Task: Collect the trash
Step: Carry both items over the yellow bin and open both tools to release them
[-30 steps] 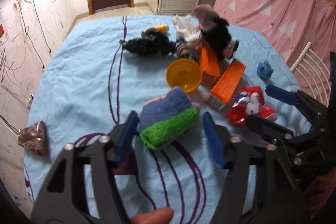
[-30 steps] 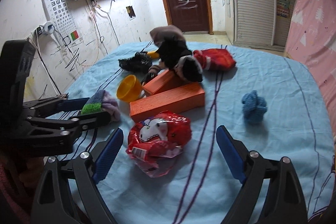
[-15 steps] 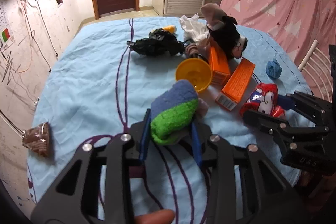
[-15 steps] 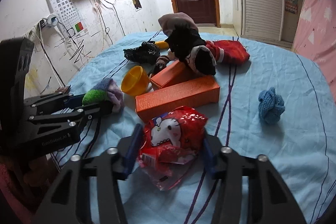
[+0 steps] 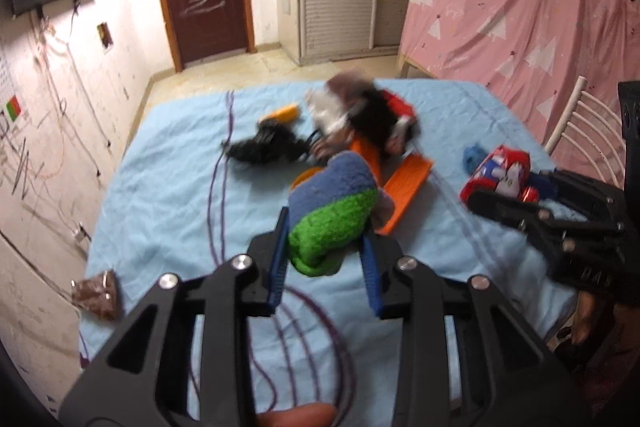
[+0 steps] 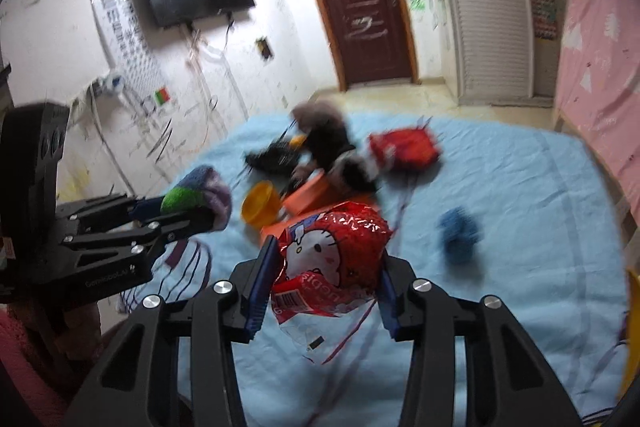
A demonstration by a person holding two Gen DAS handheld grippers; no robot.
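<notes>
Both grips are on: our left gripper (image 5: pixel 326 259) pinches the cloth (image 5: pixel 332 211), right gripper (image 6: pixel 326 283) squeezes the red wrapper (image 6: pixel 334 247), both above the bed (image 6: pixel 520 195). We'd lift steadily, keeping pressure.

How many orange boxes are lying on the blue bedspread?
2. One long orange box lies flat beside the yellow bowl; the other orange box leans against the plush toy just behind. Clutter may hide more.
</notes>
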